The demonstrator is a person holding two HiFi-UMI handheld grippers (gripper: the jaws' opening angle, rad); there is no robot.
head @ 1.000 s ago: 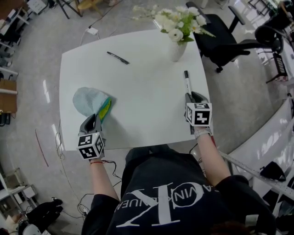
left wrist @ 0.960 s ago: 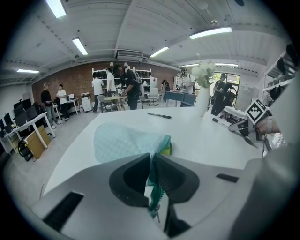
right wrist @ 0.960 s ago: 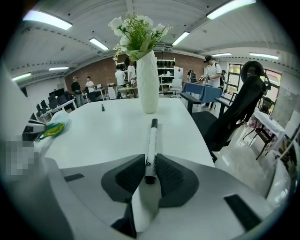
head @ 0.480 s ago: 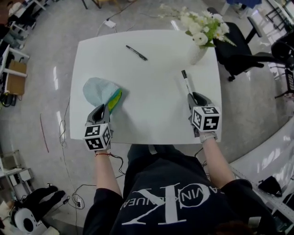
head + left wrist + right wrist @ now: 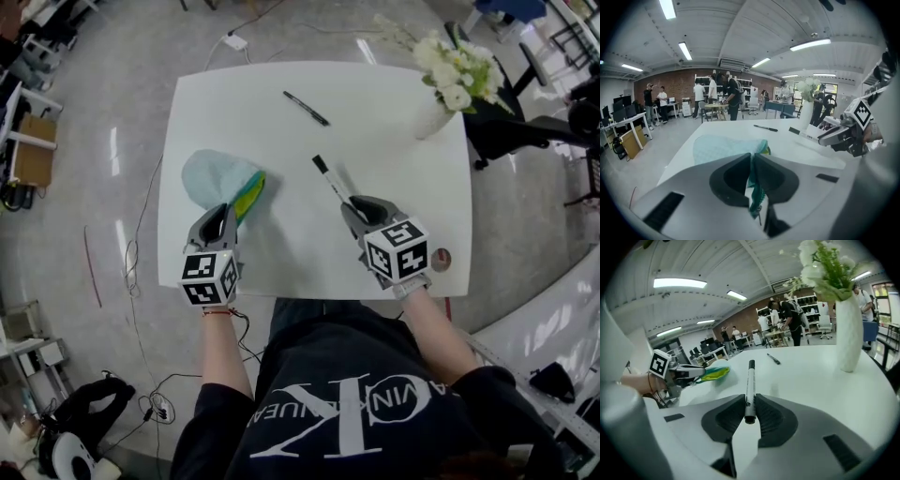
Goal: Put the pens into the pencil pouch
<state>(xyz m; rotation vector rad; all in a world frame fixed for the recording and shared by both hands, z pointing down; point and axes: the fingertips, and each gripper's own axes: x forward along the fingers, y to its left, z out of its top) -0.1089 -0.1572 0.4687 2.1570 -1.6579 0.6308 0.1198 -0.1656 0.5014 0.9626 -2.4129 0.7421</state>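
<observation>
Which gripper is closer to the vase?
Right. The right gripper, its jaws just closed on the marker, sits down-left of the vase in the head view; the left gripper, clamped on the pouch, is farther left.

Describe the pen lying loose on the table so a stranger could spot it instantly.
Start at the white square table. Near its far edge, left of the white vase of flowers, lies a slim all-black pen. Unlike the white-barrelled, black-capped marker in the right claw, whose jaws have just been closing on it, it lies alone, untouched.
</observation>
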